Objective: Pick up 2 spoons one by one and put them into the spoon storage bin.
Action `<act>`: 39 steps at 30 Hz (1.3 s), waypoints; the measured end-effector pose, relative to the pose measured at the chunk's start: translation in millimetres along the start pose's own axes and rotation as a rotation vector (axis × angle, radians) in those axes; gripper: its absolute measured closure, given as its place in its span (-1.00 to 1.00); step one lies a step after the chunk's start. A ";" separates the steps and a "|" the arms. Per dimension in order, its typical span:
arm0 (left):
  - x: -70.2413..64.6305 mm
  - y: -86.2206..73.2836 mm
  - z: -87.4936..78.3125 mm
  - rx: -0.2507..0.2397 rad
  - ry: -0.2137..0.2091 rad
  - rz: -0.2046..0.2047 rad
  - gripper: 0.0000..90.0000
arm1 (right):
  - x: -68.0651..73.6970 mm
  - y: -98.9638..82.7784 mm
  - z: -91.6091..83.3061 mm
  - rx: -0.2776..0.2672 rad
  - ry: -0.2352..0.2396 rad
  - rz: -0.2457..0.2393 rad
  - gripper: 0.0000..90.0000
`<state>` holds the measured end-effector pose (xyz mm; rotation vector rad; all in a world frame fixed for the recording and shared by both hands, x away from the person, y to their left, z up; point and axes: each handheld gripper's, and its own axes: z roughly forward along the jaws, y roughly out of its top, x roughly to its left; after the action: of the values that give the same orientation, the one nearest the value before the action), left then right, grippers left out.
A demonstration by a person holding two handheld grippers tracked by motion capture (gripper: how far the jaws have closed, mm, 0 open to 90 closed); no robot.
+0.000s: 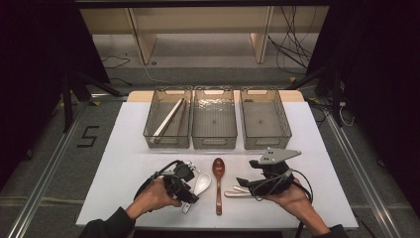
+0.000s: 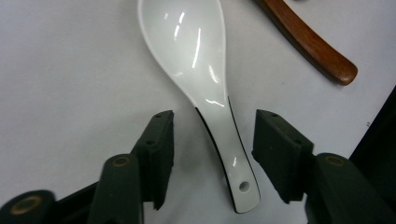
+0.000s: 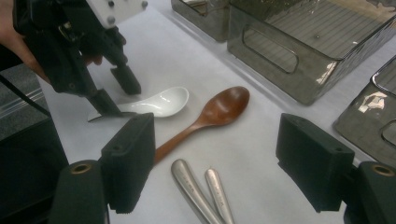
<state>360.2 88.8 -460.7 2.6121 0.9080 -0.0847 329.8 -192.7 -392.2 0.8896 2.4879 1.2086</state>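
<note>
High view: the left gripper (image 1: 187, 194) sits low left of centre over the handle of the white ceramic soup spoon (image 1: 201, 183), which lies on the white table (image 1: 129, 148) just left of the wooden spoon (image 1: 218, 171). The right gripper (image 1: 242, 182) hovers over two metal handles (image 1: 236, 192) at lower right. Three smoky plastic bins (image 1: 214, 141) line the far edge; the left one holds pale chopsticks (image 1: 168, 119).

Left gripper view: the jaws straddle the soup spoon's handle (image 2: 233, 154) in the lower centre, half closed, with gaps on both sides, so nothing is gripped yet. The glaze is slick and the handle tapers; I judge that a squeeze this near the end could let it squirt out or pivot bowl-down. The wooden spoon's rounded handle end (image 2: 327, 56) lies at upper right, apart.

Right gripper view: its own jaws stand wide and empty at the bottom corners. The matte reddish wooden spoon (image 3: 219, 109) lies at centre, the brushed metal handles (image 3: 201, 191) below it. A careless lift of the white spoon (image 3: 159, 102) could nudge the wooden one.
</note>
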 end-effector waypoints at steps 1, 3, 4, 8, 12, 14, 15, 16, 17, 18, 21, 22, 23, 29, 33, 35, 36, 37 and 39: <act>-0.5 -0.1 1.2 0.008 0.000 0.005 0.18 | -0.1 0.0 0.0 0.000 0.000 0.000 -0.35; -2.2 -0.4 2.1 0.014 0.008 0.024 0.26 | 0.0 -0.1 0.0 0.001 0.000 0.000 -0.35; -2.6 -0.3 1.9 0.012 -0.006 0.022 0.32 | 0.1 0.0 0.0 0.001 0.000 0.000 -0.35; -5.4 0.6 3.5 0.020 0.010 0.041 0.44 | 0.0 -0.1 0.5 0.004 0.001 -0.001 -0.35; -3.8 0.2 3.3 0.018 0.010 0.037 0.53 | 0.0 0.0 0.4 0.002 0.000 -0.001 -0.35; -3.3 0.1 3.2 0.018 0.012 0.036 0.57 | 0.1 0.0 0.5 0.003 0.000 -0.002 -0.35; -3.2 0.0 3.2 0.018 0.013 0.033 0.60 | 0.3 0.1 0.5 0.004 -0.001 -0.001 -0.35; -2.9 -0.1 3.1 0.018 0.012 0.031 0.62 | 0.4 0.1 0.6 0.003 -0.001 0.000 -0.35; -2.3 -0.2 3.0 0.019 0.012 0.031 0.64 | 0.4 0.1 0.5 0.004 -0.001 -0.002 -0.35; -1.4 -0.3 3.1 0.015 0.010 0.027 0.67 | 0.3 0.1 0.4 0.003 -0.001 -0.002 -0.35; 0.1 -0.5 2.8 0.014 0.007 0.021 0.74 | 0.1 0.0 0.2 0.002 -0.002 -0.003 -0.35; 0.4 -0.6 2.7 0.014 0.003 0.020 0.75 | 0.1 -0.1 0.2 0.003 -0.002 -0.003 -0.35; 0.5 -0.7 2.8 0.012 0.001 0.018 0.76 | 0.1 -0.1 0.1 0.002 -0.003 -0.003 -0.35; 1.5 -1.7 2.7 0.003 -0.023 0.020 0.81 | -0.2 -0.3 -0.5 0.002 -0.002 -0.003 -0.35; -0.1 -1.6 2.7 0.006 -0.037 0.034 0.88 | -0.5 -0.4 -1.0 0.002 -0.004 -0.001 -0.35; 0.0 -1.9 2.2 0.001 -0.037 0.040 0.88 | -0.6 -0.5 -1.0 0.002 -0.004 0.000 -0.35; 0.3 -2.0 1.6 0.001 -0.037 0.044 0.89 | -0.6 -0.5 -1.1 0.001 -0.004 0.000 -0.35; 0.4 -2.0 1.0 -0.004 -0.035 0.043 0.89 | -0.6 -0.5 -1.2 0.001 -0.004 -0.001 -0.35; 1.2 -2.1 -1.1 -0.014 -0.032 0.041 0.89 | -0.7 -0.5 -1.2 0.001 -0.004 -0.001 -0.35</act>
<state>359.8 91.4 -460.6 2.6072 0.8401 -0.1085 329.5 -194.1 -391.9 0.8900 2.4861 1.2043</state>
